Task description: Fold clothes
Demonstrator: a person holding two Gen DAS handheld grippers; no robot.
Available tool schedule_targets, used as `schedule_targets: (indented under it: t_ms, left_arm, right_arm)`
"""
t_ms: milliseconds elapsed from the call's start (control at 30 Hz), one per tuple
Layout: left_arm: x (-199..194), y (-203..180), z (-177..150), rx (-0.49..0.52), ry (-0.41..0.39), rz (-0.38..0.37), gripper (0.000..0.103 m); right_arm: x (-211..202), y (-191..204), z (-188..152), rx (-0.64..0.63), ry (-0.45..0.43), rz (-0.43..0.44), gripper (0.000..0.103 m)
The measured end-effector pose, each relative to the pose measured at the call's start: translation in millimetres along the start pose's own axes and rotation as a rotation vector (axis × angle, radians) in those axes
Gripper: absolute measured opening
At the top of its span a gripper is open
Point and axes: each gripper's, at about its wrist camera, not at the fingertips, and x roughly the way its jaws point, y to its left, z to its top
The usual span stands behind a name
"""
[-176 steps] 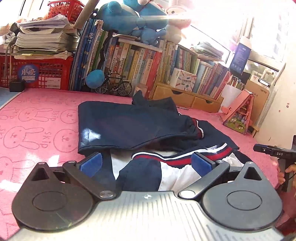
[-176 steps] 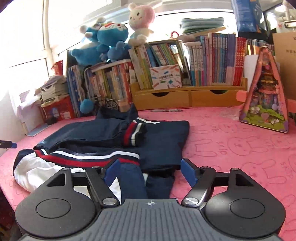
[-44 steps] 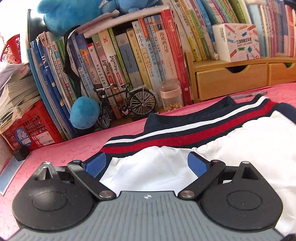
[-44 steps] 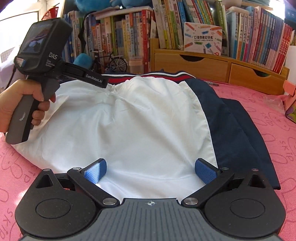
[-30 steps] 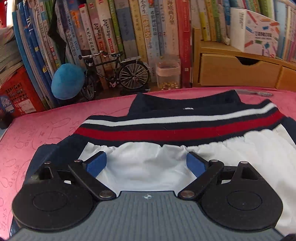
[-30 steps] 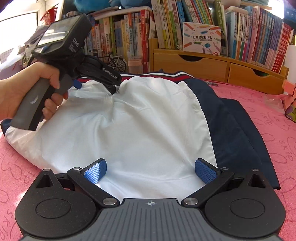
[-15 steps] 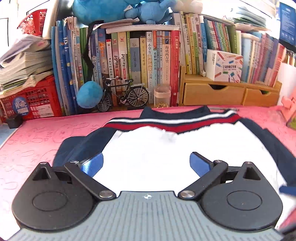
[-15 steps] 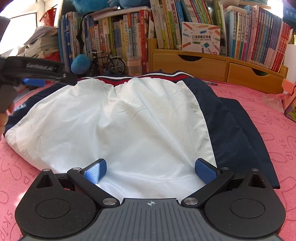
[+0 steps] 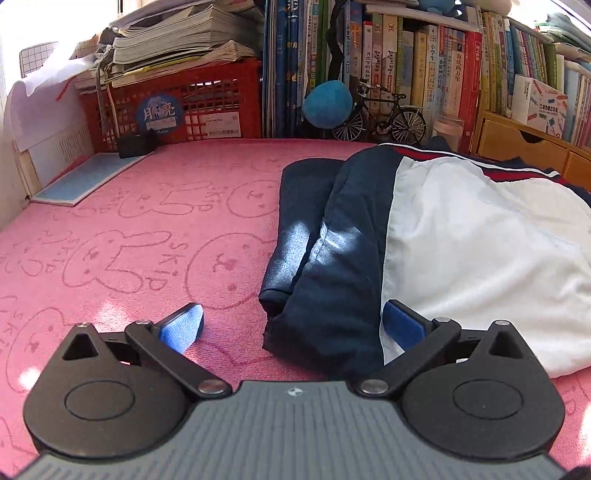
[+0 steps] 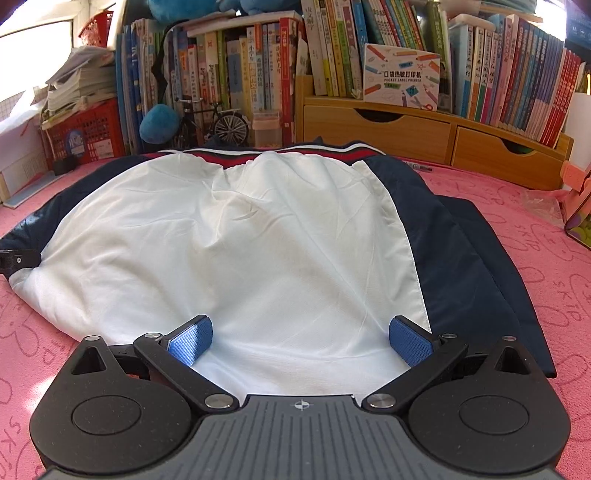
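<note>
Open passage is being left across the pink tabletop (image 9: 122,236) at left of the left-wrist frame; it is being blocked at right by the jacket (image 9: 461,236), at top by the red crate (image 9: 207,107) and books (image 9: 388,62).

Bright daylight from upper left, window blown out w/ glare; sun patches on pink mat (image 9: 155,229); fisheye bends edges; pics sharp.

This looks like a child's room at home. Rows of colourful children's books (image 10: 517,74) fill the top of the frame, above light wooden drawers (image 10: 406,129). A soft pink mat with bunny drawings (image 9: 129,240) covers the lower left. A small toy bicycle (image 9: 384,118) and blue plush toys (image 10: 184,7) sit near the books.
</note>
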Motion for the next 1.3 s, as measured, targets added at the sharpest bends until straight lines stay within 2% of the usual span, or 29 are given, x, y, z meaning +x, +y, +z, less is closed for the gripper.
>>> schedule_targets:
  t_ms: [67,100,133,200,367,433,567,633,667,700,733,767,833,867,933,967,1033,1100,1167,1267,1300]
  left_arm:
    - [0,0,-1,0.001,-0.001,0.002,0.103]
    - [0,-1,-2,0.004,-0.003,0.005,0.103]
    - [1,-1,-2,0.003,-0.002,0.004,0.103]
    - [2,0,-2,0.001,-0.001,0.002,0.103]
    - [4,2,-2,-0.006,0.001,-0.003,0.103]
    - [4,1,-2,-0.003,0.001,-0.001,0.103]
    - [2,-2,-2,0.018,-0.008,0.018,0.103]
    - [2,-3,-2,0.024,-0.011,0.022,0.103]
    - [2,-3,-2,0.024,-0.011,0.019,0.103]
    - [2,-3,-2,0.022,-0.010,0.019,0.103]
    - [2,-3,-1,0.021,-0.010,0.018,0.103]
    - [2,-2,-1,0.020,-0.010,0.017,0.103]
    - [2,-2,-1,0.018,-0.010,0.016,0.103]
    - [2,-2,-1,0.017,-0.011,0.016,0.103]
    - [-1,-2,-1,0.012,-0.014,0.022,0.103]
    - [-6,-3,1,0.006,-0.016,0.031,0.103]
    - [-25,-8,10,0.000,-0.068,0.020,0.099]
    - [-37,-19,28,0.007,-0.142,-0.073,0.100]
    - [-41,-36,47,0.037,-0.197,-0.167,0.103]
    - [-9,-78,71,0.174,-0.175,-0.142,0.103]
    - [5,-85,72,0.213,-0.153,-0.089,0.099]
  right_arm:
    - [-7,-3,-1,0.036,-0.041,-0.030,0.103]
    - [-19,-6,-4,0.088,-0.104,-0.019,0.103]
    - [-29,-8,-5,0.136,-0.157,0.007,0.103]
    - [-40,-5,2,0.198,-0.186,0.140,0.103]
    - [-18,52,26,0.135,-0.089,0.253,0.100]
    - [-10,73,23,0.081,-0.048,0.266,0.094]
    - [-7,84,8,-0.079,-0.019,0.140,0.093]
    - [-11,59,3,-0.056,-0.011,0.149,0.096]
    - [-14,42,3,-0.004,0.001,0.174,0.096]
    - [-17,27,3,0.044,0.009,0.149,0.095]
    - [-19,14,2,0.060,0.011,0.039,0.089]
    - [-20,-3,0,0.053,0.001,-0.100,0.087]
    - [-23,-47,-7,0.067,-0.029,-0.256,0.086]
    - [-26,-66,-7,0.106,-0.016,-0.311,0.086]
    - [-34,-97,-4,0.203,0.007,-0.361,0.088]
    - [-40,-104,-1,0.233,-0.001,-0.332,0.086]
    - [-51,-103,8,0.240,-0.067,-0.238,0.086]
    - [-47,-85,25,0.204,-0.115,-0.123,0.086]
    - [-28,-58,49,0.159,-0.126,0.010,0.086]
    - [7,-14,78,0.116,-0.098,0.149,0.087]
    - [19,-1,86,0.108,-0.082,0.186,0.090]
